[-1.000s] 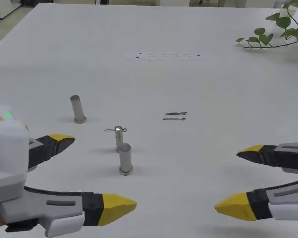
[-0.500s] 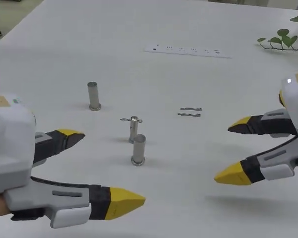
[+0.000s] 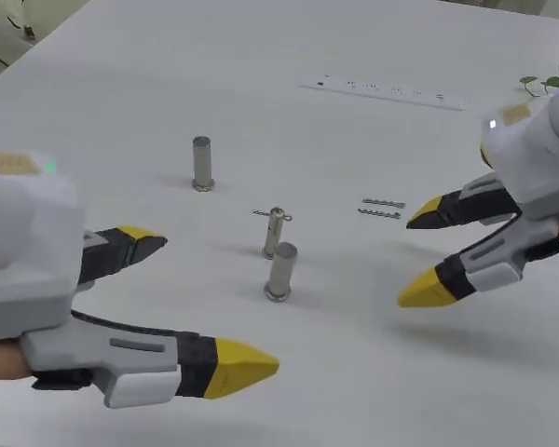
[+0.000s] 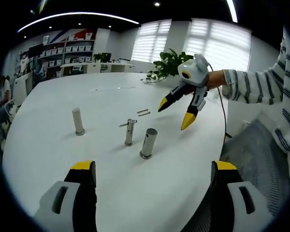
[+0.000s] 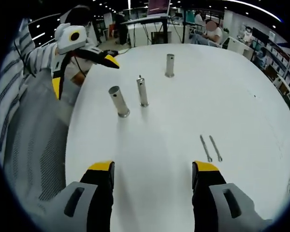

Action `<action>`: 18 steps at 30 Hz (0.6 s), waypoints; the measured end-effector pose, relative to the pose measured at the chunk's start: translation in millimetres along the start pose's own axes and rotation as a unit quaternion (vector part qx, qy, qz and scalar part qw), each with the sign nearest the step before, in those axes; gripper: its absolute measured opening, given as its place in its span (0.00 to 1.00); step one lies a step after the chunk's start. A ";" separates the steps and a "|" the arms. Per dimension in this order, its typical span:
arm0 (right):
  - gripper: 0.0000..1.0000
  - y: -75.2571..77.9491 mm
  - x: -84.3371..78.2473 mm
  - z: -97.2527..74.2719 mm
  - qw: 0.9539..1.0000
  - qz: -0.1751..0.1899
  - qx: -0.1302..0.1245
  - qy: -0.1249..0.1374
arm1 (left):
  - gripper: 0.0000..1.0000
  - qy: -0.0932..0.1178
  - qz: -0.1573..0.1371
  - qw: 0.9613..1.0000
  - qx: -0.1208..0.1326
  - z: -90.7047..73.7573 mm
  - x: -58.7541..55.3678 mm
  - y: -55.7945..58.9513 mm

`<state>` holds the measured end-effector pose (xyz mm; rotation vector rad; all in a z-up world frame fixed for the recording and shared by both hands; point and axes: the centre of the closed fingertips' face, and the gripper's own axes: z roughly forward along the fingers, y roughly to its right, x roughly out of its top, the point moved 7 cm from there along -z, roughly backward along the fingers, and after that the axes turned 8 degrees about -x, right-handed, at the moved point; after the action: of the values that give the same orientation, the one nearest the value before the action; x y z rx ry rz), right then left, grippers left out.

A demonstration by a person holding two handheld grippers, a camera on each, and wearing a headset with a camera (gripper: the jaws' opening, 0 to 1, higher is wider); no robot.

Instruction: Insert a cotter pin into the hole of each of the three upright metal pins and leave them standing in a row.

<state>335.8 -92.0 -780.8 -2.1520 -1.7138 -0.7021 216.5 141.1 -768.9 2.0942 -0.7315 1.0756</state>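
Now, cotter pins (image 3: 382, 208) lie near right hand-held gripper (image 3: 408, 262).

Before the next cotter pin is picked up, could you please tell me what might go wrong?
The two loose cotter pins lie close side by side, so the open right claw could pinch both or scatter them. The nearest metal pin stands in front of the fitted pin; a nudge might topple both.

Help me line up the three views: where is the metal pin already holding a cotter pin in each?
Head view: fitted pin at centre, just behind a bare pin.
Left gripper view: fitted pin left of centre.
Right gripper view: fitted pin upper middle.
Shared landmark: the two loose cotter pins.
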 end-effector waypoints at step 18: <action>0.56 43.2 3.4 21.2 0.997 -0.027 -0.016 -0.066 | 0.97 0.013 -0.025 1.000 -0.006 1.5 -1.9 2.7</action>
<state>382.1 -88.8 -793.8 -2.2261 -1.8461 -0.6168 214.4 138.6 -770.4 2.0752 -0.6676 1.0660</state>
